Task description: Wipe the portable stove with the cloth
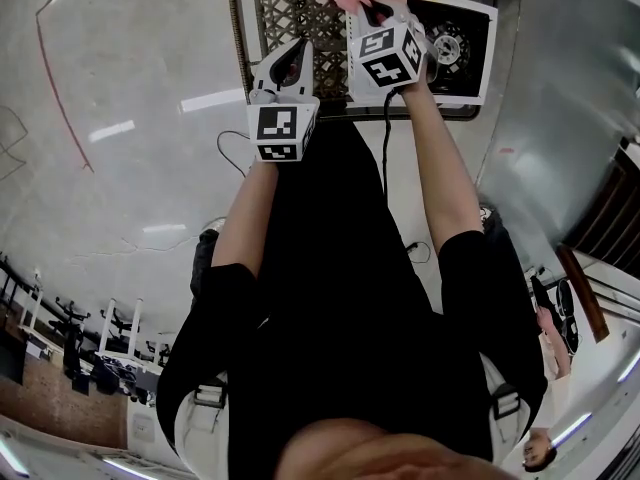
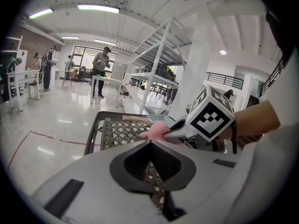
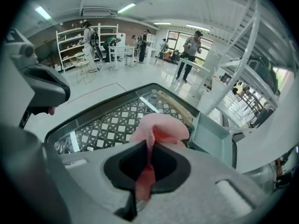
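pink cloth (image 3: 159, 127) pinched tight in the right gripper's (image 1: 372, 10) jaws, beside the stove (image 1: 455, 43) at the lattice table's (image 1: 300, 8) right edge; left gripper (image 1: 285, 68) alongside, jaws together, holding nothing.

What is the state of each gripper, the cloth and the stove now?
left gripper: shut, holding nothing.
right gripper: shut on the cloth.
cloth: bunched, pinched between the jaws.
portable stove: flat on the lattice table, burner bare.
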Demonstrator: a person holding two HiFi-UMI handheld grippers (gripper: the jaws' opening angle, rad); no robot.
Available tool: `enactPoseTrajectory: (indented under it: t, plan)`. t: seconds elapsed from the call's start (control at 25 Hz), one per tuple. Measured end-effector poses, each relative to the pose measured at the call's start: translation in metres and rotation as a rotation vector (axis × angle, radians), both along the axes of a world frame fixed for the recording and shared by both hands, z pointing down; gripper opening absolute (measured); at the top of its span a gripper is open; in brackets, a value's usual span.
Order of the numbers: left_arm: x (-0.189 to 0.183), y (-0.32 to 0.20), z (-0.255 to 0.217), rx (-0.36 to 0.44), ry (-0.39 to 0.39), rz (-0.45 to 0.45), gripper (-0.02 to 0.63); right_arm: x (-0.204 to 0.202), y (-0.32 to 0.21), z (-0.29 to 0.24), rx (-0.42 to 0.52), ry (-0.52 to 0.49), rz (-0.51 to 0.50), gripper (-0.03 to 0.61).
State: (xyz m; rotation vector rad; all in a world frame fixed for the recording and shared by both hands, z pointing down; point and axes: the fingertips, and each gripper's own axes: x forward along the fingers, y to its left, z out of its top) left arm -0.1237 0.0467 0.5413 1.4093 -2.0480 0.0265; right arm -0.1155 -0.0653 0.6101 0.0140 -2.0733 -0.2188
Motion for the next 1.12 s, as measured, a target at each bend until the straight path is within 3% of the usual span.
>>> enactPoseTrajectory:
  t: [1.12]
  plan:
    - [0.015, -0.011, 0.026, -0.024, 0.020, 0.093, -0.002, 0.031, 0.020, 0.009, -0.040, -0.009, 0.067, 0.009]
